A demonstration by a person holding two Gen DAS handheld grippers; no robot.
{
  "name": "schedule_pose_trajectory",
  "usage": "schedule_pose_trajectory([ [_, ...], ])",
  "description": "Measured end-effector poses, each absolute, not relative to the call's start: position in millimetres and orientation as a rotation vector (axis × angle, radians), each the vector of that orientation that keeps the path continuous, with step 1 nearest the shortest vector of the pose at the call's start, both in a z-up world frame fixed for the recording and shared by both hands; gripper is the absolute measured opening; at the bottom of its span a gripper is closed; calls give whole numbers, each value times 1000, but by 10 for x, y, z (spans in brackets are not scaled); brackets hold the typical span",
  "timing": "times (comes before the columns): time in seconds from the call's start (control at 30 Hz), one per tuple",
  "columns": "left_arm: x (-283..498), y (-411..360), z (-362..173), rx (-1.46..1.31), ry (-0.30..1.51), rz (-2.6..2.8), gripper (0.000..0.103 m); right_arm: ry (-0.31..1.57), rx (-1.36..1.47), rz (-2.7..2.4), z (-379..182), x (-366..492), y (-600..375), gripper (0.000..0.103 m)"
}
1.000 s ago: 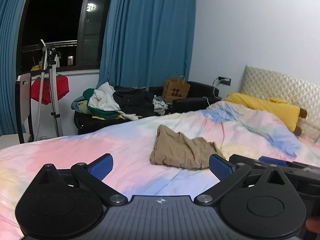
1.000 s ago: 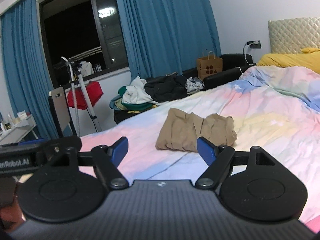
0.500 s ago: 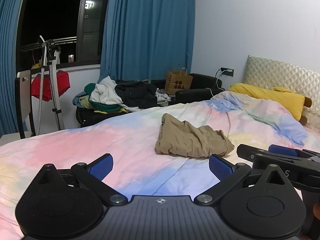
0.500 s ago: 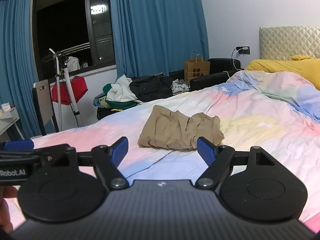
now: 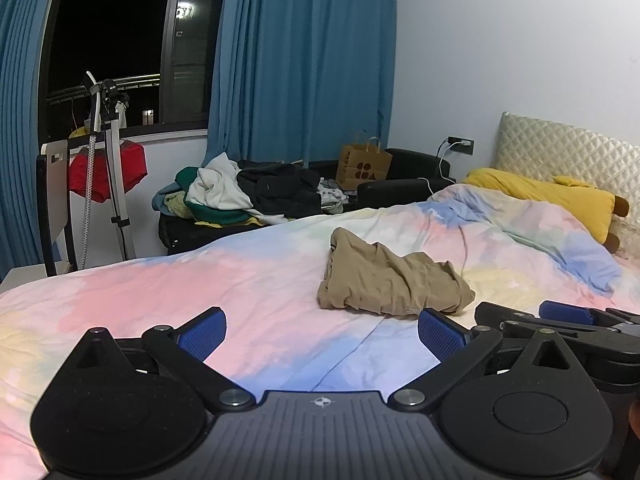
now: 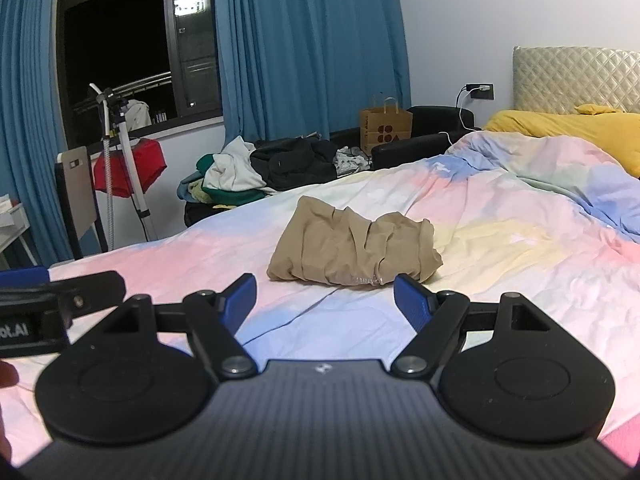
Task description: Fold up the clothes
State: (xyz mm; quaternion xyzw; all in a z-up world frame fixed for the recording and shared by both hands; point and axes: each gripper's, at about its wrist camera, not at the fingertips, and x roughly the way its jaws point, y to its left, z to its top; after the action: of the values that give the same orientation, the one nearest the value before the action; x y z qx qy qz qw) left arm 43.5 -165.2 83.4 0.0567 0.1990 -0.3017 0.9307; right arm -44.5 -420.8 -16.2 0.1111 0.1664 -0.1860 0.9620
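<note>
A crumpled tan garment (image 5: 390,280) lies bunched on the pastel bedspread (image 5: 200,292); it also shows in the right wrist view (image 6: 352,250). My left gripper (image 5: 322,330) is open and empty, above the bed, short of the garment and to its left. My right gripper (image 6: 325,298) is open and empty, just in front of the garment's near edge. The right gripper also shows at the right edge of the left wrist view (image 5: 560,320).
A pile of clothes (image 5: 244,196) lies on a dark sofa beyond the bed. A paper bag (image 5: 362,166), a yellow pillow (image 5: 544,196), the headboard (image 5: 568,144), a chair (image 5: 54,200), a stand with a red cloth (image 5: 106,172) and blue curtains (image 5: 300,60) surround the bed.
Both grippers have moved closer to the tan garment, which looks larger in both views. Both stay open and empty.
</note>
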Motion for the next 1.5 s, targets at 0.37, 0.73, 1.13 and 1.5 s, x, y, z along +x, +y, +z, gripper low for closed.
schedule_pose_trajectory([
  [0.37,427,-1653,822,124,406,-620,103,353,237,-380,-176,-419,-4240,78],
  [0.73,443,-1632,809,118,411,-620,103,362,231,-384,-182,-405,-4239,78],
  [1.13,453,-1657,778,132,421,-614,103,380,185,-425,-175,-383,-4192,78],
  [1.5,451,-1676,752,141,433,-609,103,392,181,-444,-180,-350,-4215,86],
])
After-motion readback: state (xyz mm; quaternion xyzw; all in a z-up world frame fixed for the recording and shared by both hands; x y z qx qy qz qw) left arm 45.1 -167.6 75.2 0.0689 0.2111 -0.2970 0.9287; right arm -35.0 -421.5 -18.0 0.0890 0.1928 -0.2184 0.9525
